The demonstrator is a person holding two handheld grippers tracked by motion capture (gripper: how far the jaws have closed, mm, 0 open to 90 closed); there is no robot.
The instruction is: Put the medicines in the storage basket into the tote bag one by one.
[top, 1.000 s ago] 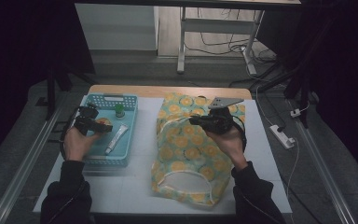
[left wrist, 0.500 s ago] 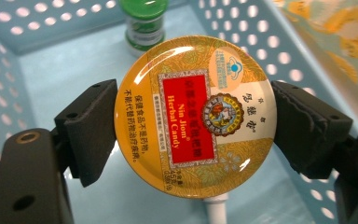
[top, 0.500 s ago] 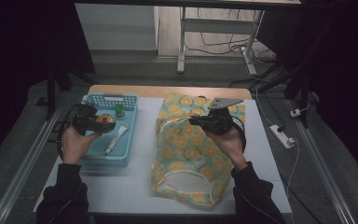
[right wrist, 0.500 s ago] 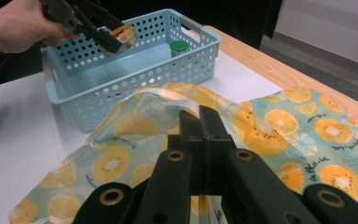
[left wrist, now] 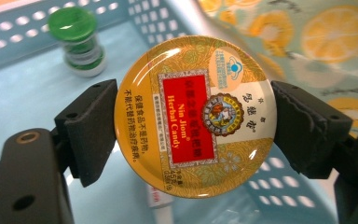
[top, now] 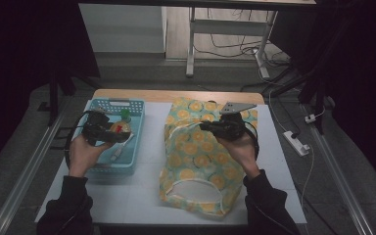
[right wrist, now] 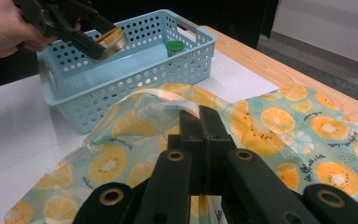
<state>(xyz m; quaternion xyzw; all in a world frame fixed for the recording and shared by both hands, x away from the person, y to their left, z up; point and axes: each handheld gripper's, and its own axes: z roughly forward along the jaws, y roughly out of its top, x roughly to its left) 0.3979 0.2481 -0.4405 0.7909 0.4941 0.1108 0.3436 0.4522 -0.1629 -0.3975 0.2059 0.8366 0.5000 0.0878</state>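
Two claws, left claw (left wrist: pixel 193 126) pinching round glossy candy tin (left wrist: pixel 195 114), right claw (right wrist: pixel 199 122) pressed together on soft orange-print bag (right wrist: pixel 279 121)

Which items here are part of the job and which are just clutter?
In the job:
- candy tin, clamped in the left gripper
- orange-print bag, edge pinched by the right gripper
- blue basket, under the tin

Lying about:
- green-capped bottle in the basket
- white tube in the basket
- power strip on the floor

We are looking at a dim room: a grey floor (top: pixel 142 73), trailing cables (top: pixel 225 46) and a white power strip (top: pixel 297 143).
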